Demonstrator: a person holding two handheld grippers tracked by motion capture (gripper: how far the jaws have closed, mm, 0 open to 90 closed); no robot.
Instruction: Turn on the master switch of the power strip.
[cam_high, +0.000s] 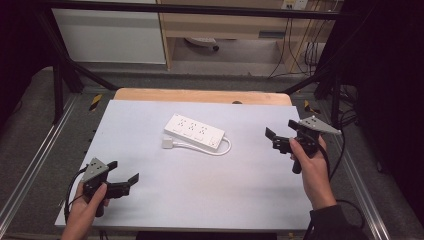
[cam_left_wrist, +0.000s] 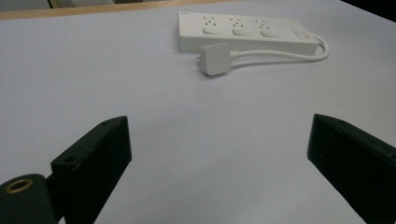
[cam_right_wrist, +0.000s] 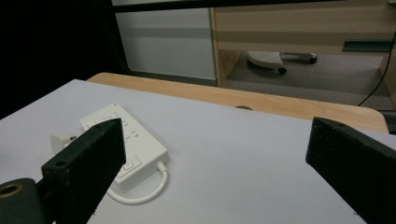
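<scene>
White power strip (cam_high: 194, 133) lies flat near the middle of the grey worktop (cam_high: 150, 200), angled, w/ three socket groups on top and a switch at its right end. Its white cable (cam_high: 220, 151) loops out from that end and runs back along the near side to the white plug (cam_high: 166, 143), which lies on the worktop just beside the strip's near-left corner; can't tell if they touch.

Left tool (cam_high: 125, 172) is at the near-left corner of the worktop, held in the person's left hand (cam_high: 85, 210), jaws spread wide, nothing between them. It's well apart from the strip. In the left gripper view the strip (cam_left_wrist: 243, 31) and plug (cam_left_wrist: 215, 59) sit far ahead, past the parted jaws.

Right tool (cam_high: 280, 131) is at the right side, held in the right hand (cam_high: 312, 170), raised above the surface, jaws likewise spread and empty, pointing left toward the strip. In the right gripper view the strip (cam_right_wrist: 140, 144) lies partly behind the left jaw, cable loop (cam_right_wrist: 144, 193) below it.
</scene>
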